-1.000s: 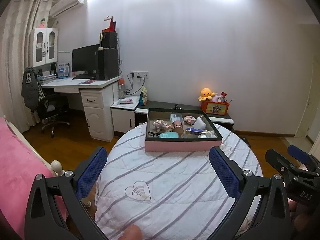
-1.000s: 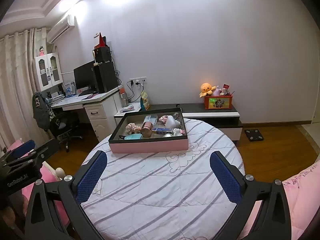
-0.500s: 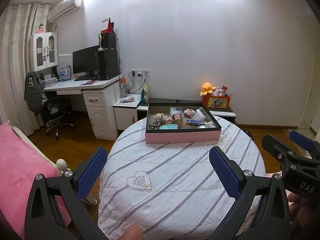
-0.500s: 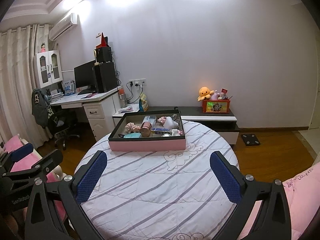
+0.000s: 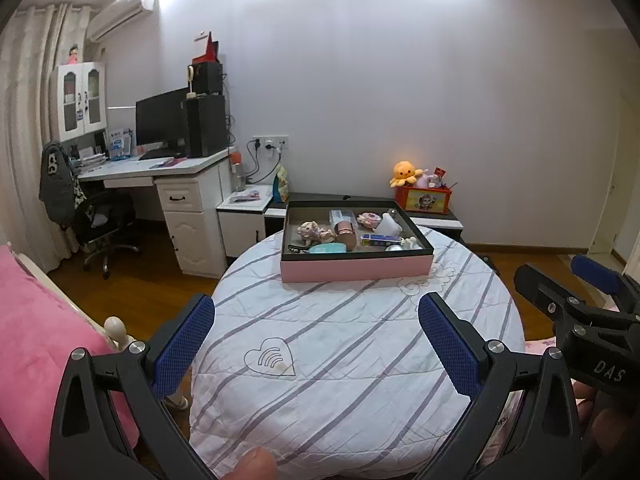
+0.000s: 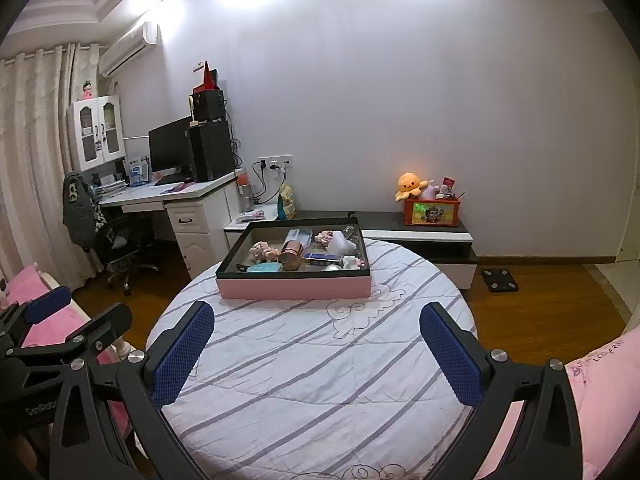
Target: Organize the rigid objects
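A pink-sided tray (image 5: 356, 269) with a dark rim sits at the far side of a round table with a striped white cloth (image 5: 352, 352). It holds several small objects: a rose-gold cylinder (image 5: 345, 236), a teal case (image 5: 327, 248), a white piece (image 5: 389, 225), a blue tube (image 5: 378, 240). The tray also shows in the right wrist view (image 6: 294, 286). My left gripper (image 5: 316, 322) is open and empty, well short of the tray. My right gripper (image 6: 316, 324) is open and empty, also short of it, and shows in the left view (image 5: 588, 292).
A white desk (image 5: 160, 168) with monitor and a black chair (image 5: 104, 216) stand at the left. A low black cabinet (image 6: 420, 236) with an orange toy box (image 6: 432, 212) stands behind the table. Pink bedding (image 5: 36, 344) lies at the left and right (image 6: 600, 384). A floor scale (image 6: 499, 279) lies on the wood floor.
Both grippers have drawn back and risen a little, so the table and tray look smaller and farther. Both jaws stay open.
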`<move>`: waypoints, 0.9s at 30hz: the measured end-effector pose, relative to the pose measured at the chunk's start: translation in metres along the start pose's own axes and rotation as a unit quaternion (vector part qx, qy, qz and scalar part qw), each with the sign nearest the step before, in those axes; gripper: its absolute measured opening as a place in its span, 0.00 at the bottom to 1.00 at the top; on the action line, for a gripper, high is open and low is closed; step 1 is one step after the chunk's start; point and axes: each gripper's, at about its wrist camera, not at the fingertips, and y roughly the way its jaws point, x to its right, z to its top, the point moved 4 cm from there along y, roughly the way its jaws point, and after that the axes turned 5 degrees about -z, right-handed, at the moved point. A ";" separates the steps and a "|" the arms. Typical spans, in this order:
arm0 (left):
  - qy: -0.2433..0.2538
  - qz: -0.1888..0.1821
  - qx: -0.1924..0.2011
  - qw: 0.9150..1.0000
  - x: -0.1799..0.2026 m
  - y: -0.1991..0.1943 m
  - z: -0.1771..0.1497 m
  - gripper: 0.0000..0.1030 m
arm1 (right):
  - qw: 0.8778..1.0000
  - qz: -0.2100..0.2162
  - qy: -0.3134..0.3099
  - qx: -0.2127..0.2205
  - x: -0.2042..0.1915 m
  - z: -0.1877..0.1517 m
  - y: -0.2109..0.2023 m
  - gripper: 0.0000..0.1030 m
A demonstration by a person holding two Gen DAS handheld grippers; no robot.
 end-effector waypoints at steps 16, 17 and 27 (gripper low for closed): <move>0.001 -0.007 0.007 1.000 0.001 -0.003 0.004 1.00 | 1.000 -0.011 0.005 0.001 0.006 0.000 -0.002 1.00; 0.001 -0.006 0.008 1.000 0.001 -0.004 0.004 1.00 | 1.000 -0.011 0.005 0.001 0.006 0.000 -0.003 1.00; -0.002 -0.007 0.009 1.000 0.002 -0.004 0.006 1.00 | 1.000 -0.015 0.003 0.004 0.007 0.000 -0.004 1.00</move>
